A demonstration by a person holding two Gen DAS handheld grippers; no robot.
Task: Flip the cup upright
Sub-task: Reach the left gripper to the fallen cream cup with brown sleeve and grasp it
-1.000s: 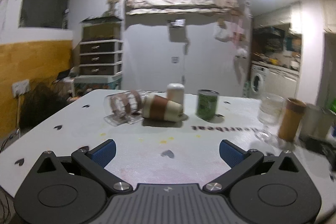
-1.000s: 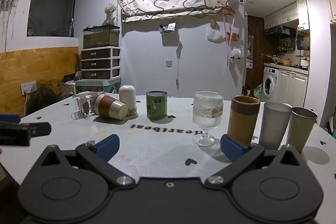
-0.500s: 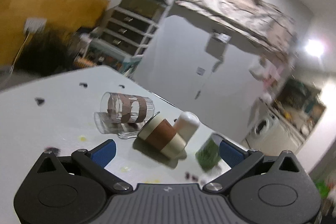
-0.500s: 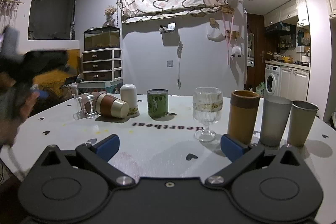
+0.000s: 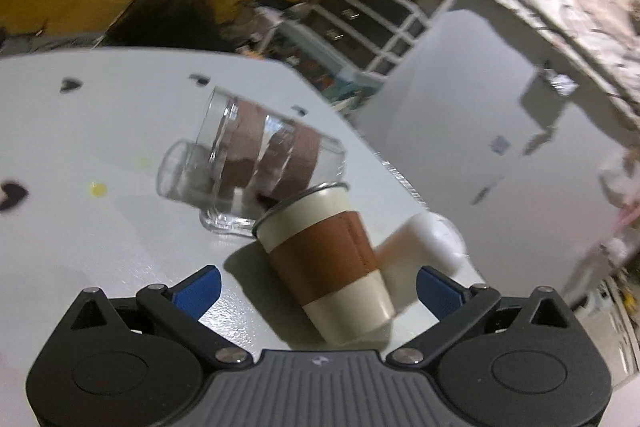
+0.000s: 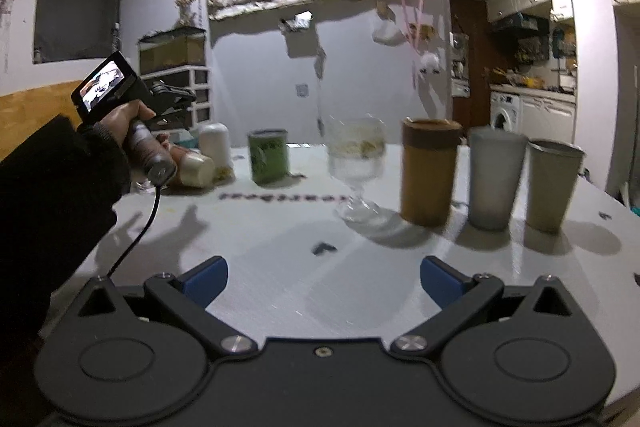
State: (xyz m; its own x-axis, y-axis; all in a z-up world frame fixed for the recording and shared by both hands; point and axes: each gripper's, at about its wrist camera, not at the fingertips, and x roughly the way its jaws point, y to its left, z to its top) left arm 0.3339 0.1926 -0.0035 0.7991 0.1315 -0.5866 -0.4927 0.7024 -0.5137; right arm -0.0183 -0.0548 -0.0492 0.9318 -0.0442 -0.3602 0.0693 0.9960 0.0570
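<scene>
A cream cup with a brown sleeve (image 5: 326, 261) lies on its side on the white table (image 5: 100, 235), its base toward my left gripper (image 5: 318, 287). The left gripper is open, its blue fingertips either side of the cup's base end, not touching it. A clear glass mug with brown bands (image 5: 256, 167) lies on its side just behind the cup. In the right wrist view the cup's end (image 6: 196, 169) shows past the hand-held left gripper (image 6: 160, 115). My right gripper (image 6: 322, 281) is open and empty over the table's front part.
A white rounded jar (image 5: 430, 247) stands right of the cup. The right wrist view shows a green tin (image 6: 268, 161), a stemmed glass (image 6: 356, 167), a tan tumbler (image 6: 430, 173), a grey tumbler (image 6: 494, 179) and a beige cup (image 6: 552, 185) standing in a row.
My left gripper has tilted and moved in close to the lying cup, which now sits between its open fingers. The right gripper has hardly moved.
</scene>
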